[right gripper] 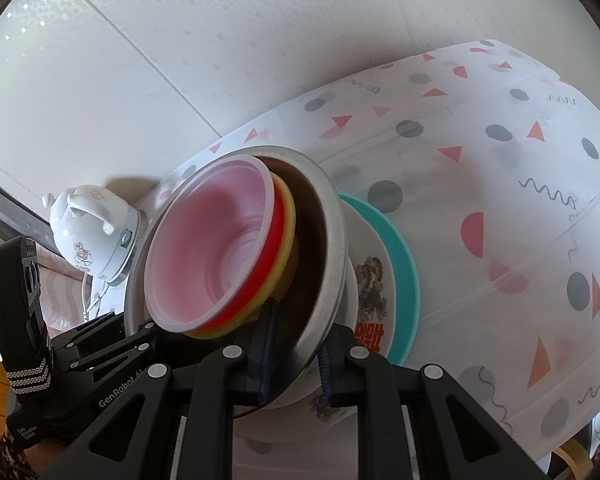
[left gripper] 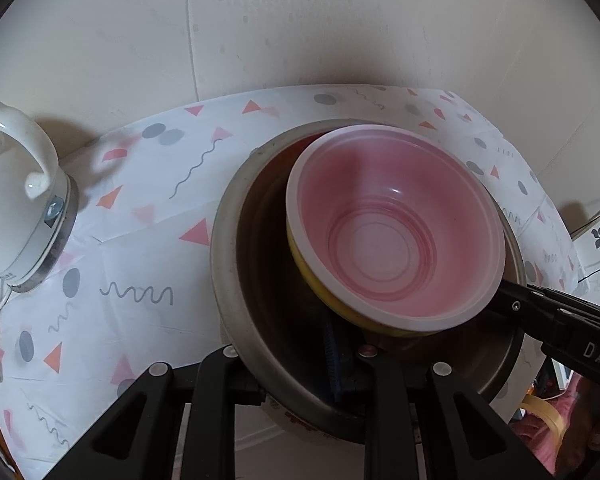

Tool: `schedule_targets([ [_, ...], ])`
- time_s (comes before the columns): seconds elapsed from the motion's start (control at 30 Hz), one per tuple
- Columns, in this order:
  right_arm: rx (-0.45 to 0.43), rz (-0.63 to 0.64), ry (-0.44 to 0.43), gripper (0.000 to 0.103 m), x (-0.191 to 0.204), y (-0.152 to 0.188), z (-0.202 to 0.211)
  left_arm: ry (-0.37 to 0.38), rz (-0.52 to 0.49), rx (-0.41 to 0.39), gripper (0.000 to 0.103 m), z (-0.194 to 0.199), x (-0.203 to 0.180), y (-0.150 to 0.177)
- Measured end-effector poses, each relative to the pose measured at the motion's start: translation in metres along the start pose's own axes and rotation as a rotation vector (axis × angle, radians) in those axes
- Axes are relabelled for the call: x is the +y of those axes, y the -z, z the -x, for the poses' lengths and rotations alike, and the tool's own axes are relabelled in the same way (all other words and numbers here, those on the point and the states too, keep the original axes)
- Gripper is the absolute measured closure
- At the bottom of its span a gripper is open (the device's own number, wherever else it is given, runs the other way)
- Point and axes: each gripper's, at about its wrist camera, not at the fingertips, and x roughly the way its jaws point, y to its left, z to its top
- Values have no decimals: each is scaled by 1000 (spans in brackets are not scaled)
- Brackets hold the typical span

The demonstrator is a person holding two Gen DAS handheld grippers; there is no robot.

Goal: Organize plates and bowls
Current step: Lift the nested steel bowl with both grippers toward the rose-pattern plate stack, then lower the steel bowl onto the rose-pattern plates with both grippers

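Observation:
A pink bowl sits in a yellow bowl, both nested in a steel bowl. The right wrist view shows the pink bowl, a red rim and the yellow bowl in the steel bowl, on a white printed plate and a teal plate. My left gripper is shut on the steel bowl's near rim. My right gripper is shut on the steel bowl's rim, and it shows in the left wrist view at the right.
The stack rests on a table under a white cloth with grey dots and pink triangles. A white electric kettle stands at the left by the wall; it also shows in the right wrist view. The wall is close behind.

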Motion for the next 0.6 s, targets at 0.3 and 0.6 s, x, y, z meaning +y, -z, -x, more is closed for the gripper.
schedule_targets([
  [0.3,5,-23,-3,84,-4,1,-4,-13,-6,-2,81,-1,0,1],
  [0.6,8,-59,-14,84,-12,6,-6,-26,-14,-10,81,-2,-3,1],
])
